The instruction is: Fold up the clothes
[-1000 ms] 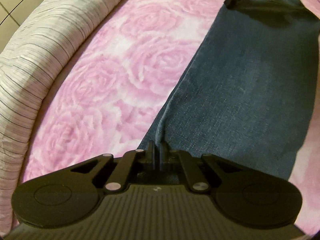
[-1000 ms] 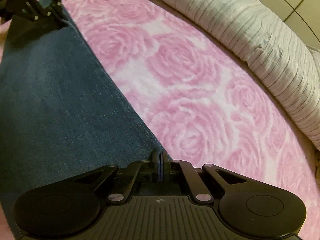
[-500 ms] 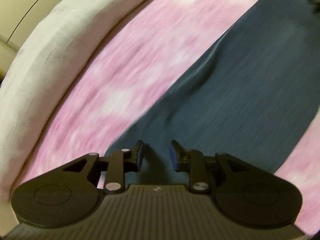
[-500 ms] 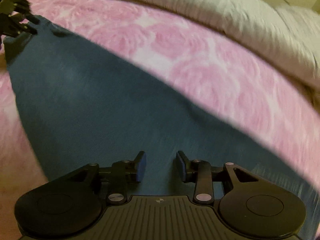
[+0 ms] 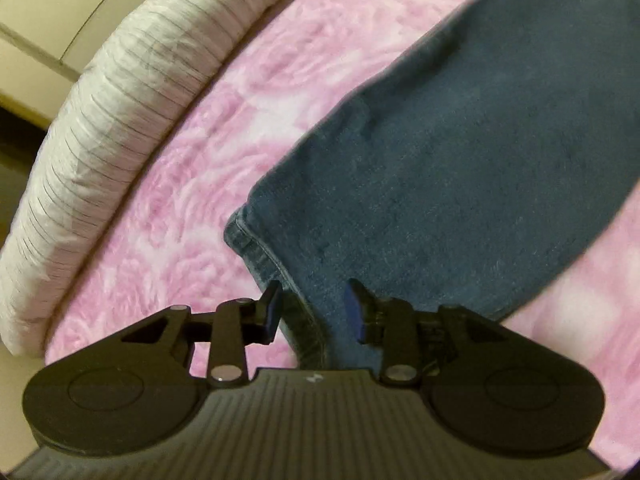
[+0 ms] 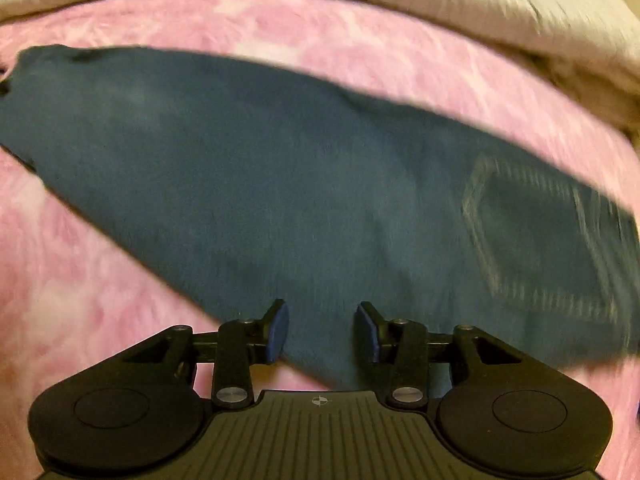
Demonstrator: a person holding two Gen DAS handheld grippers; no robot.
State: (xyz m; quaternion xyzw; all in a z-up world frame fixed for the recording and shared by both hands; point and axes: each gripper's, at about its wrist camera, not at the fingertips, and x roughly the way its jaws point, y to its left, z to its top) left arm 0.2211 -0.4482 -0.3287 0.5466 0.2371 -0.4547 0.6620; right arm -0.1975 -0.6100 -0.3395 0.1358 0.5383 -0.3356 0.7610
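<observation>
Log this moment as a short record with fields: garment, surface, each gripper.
garment: jeans, laid flat; hem in left view, back pocket in right view
surface: pink rose blanket
bedding: striped white duvet along the edge
left gripper: jaws open, over hem
right gripper: jaws open, empty

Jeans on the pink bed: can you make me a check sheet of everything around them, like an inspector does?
Surface: pink rose-patterned blanket, soft and furry.
Job's things: blue jeans lying flat; hem near the left gripper; back pocket shows in the right view.
Clutter: nothing seen.
Grippers: left gripper jaws open, held by nothing, over the hem; right gripper jaws open over the denim.
Cables: nothing seen.
Surroundings: white striped quilt bunched along the blanket's edge; pale wall behind.
</observation>
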